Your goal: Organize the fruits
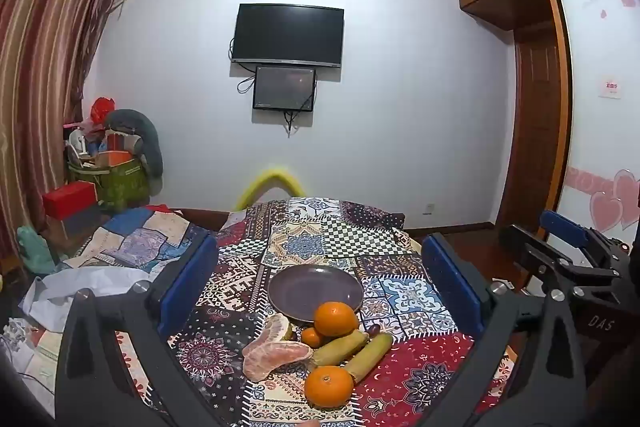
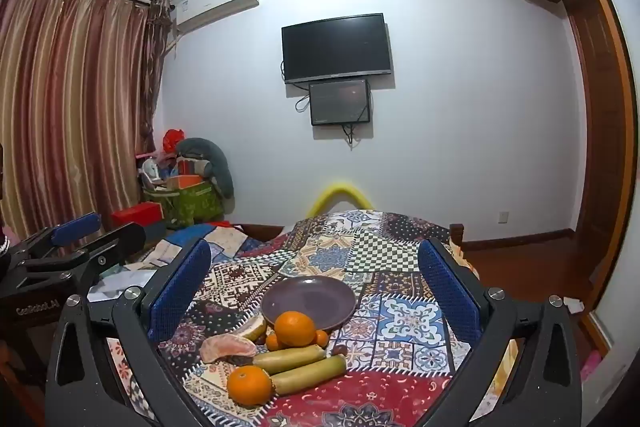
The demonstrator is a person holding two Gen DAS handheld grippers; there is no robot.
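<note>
Patterned patchwork cloth point(image 1: 400, 259) covers the table in a bedroom with a wall-mounted television point(image 1: 287, 35). On the cloth, the fruits lie in a tight cluster just in front of an empty purple plate point(image 1: 316, 277).

Fruit layout: the far orange point(image 1: 335, 319) sits against the plate's near rim. A small orange point(image 1: 311, 337) is tucked beside it. A peeled pomelo segment point(image 1: 276, 353) lies to the left. Two yellow-green bananas point(image 1: 366, 351) lie side by side, angled toward the right. The near orange point(image 1: 329, 386) rests closest to the cameras, touching the end of one banana.

Gripper state: the left gripper point(image 1: 320, 283) and the right gripper point(image 2: 314, 291) both have their jaws spread wide with nothing between the pads. Both hover level with each other, short of the cluster.

Recommended procedure: the plate is the probable destination, and no fruit is on it yet.
1. Begin with the near orange, as it is unobstructed.
2. Straddle it at its widest part and close gently; a round fruit rolls if nudged off-centre.
3. Take each banana across its width, near mid-length.
4. Handle the soft pomelo segment lightly to avoid tearing it.
</note>
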